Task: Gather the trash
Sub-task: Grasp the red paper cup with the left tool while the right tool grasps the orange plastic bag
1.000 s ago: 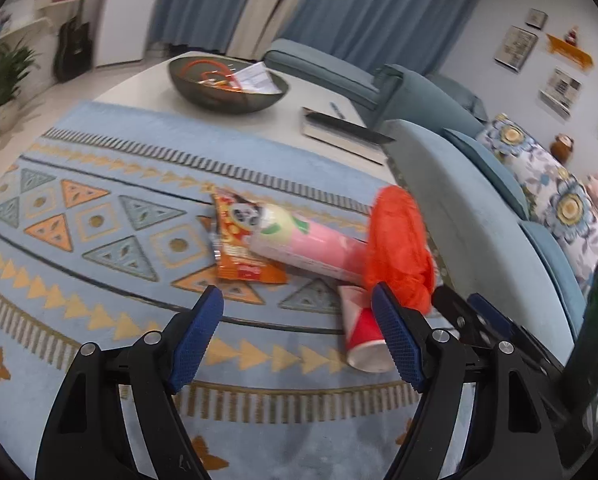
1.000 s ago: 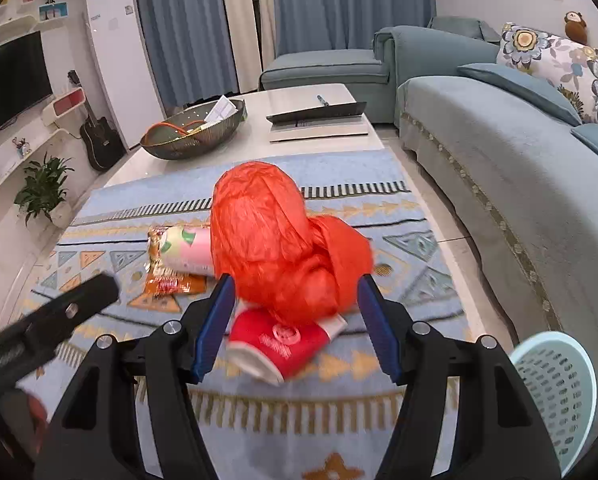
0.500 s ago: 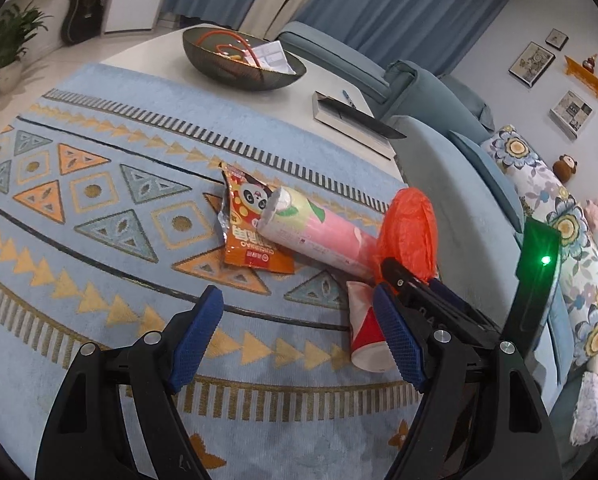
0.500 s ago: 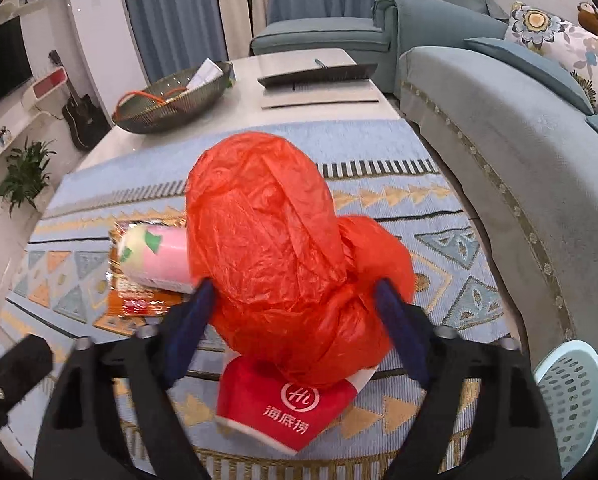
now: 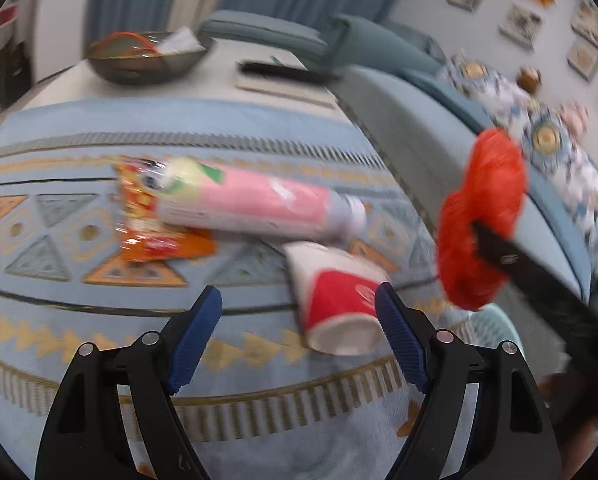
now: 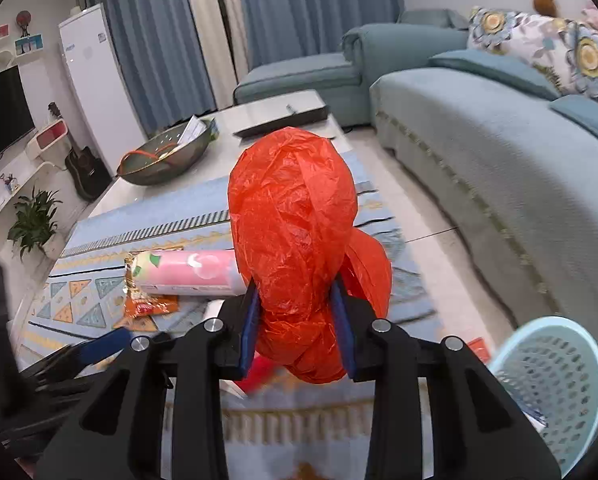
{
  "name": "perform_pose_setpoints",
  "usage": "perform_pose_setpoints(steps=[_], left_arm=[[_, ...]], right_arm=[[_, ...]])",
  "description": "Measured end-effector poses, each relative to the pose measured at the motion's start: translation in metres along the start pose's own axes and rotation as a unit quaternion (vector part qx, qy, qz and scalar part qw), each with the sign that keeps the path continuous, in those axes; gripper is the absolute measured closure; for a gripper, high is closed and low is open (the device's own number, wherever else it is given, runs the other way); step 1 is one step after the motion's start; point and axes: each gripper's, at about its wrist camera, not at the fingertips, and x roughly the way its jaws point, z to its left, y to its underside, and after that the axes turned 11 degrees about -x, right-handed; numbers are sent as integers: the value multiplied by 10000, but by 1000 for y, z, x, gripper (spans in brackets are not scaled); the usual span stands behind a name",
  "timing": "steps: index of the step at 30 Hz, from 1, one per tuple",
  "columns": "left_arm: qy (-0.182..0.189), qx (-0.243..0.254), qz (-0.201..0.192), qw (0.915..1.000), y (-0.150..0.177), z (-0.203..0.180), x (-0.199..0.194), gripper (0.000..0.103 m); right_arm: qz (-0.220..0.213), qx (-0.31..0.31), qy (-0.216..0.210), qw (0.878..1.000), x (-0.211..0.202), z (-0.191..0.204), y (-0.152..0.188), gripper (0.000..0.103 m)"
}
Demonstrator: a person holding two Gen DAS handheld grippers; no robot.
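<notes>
Red plastic bag (image 6: 295,240), crumpled, clamped between right tongs (image 6: 297,328), lifted above rug (image 5: 99,280). Left tongs (image 5: 299,332) spread wide, gripping nothing; red paper cup (image 5: 339,300) lies on rug just ahead between their tips, pink tube (image 5: 251,208) beyond.

Crinkled glossy plastic bag (image 6: 295,240); matt woven rug (image 5: 79,320).
</notes>
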Motion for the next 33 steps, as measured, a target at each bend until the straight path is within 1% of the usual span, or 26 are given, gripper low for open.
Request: perform_pose_setpoints(steps=[1, 3, 7, 10, 13, 15, 16, 17, 19, 20, 24, 26, 29, 30, 31, 33], left_arm=[[-13, 117, 119, 9999, 4, -6, 8, 26], [-107, 267, 184, 9994, 8, -13, 17, 26], [-233, 542, 132, 9982, 14, -27, 25, 24], [-382, 656, 229, 9969, 17, -32, 36, 24], [-483, 724, 207, 9960, 20, -34, 41, 24], [-514, 737, 204, 9957, 19, -34, 44, 27], [-487, 743, 208, 9958, 19, -34, 44, 32], [-460, 753, 222, 9959, 18, -35, 44, 40], [-502, 792, 243, 9953, 17, -36, 43, 41], [-529, 806, 178, 9952, 16, -36, 40, 41], [-312, 799, -48, 9963, 13, -40, 17, 42], [-158, 853, -215, 9960, 12, -49, -1, 42], [130, 998, -437, 9940, 15, -74, -28, 42], [229, 1045, -487, 9931, 17, -83, -35, 42], [407, 1098, -537, 9917, 20, -97, -45, 41], [641, 1181, -557, 9894, 27, -115, -56, 41]], right_arm=[[-24, 15, 22, 10000, -6, -5, 4, 73], [-27, 121, 14, 9999, -16, -14, 12, 73], [17, 195, -8, 9998, -28, -28, 26, 73], [42, 177, 0, 9998, -35, -33, 35, 73], [17, 94, 45, 9999, -41, -34, 41, 73], [5, 42, 68, 10000, -44, -33, 45, 73], [1, 21, 83, 10000, -46, -32, 45, 73], [-5, 3, 96, 10000, -47, -31, 46, 73], [-24, -11, 109, 9999, -50, -31, 48, 73], [-34, -11, 121, 9999, -52, -31, 48, 73], [-154, 13, 242, 9996, -68, -32, 49, 73], [-242, 21, 343, 9991, -79, -35, 48, 73], [-400, 59, 523, 9978, -105, -47, 45, 73], [-450, 70, 660, 9968, -117, -54, 45, 73], [-467, 83, 752, 9960, -124, -58, 45, 73], [-502, 184, 965, 9939, -143, -75, 49, 73]])
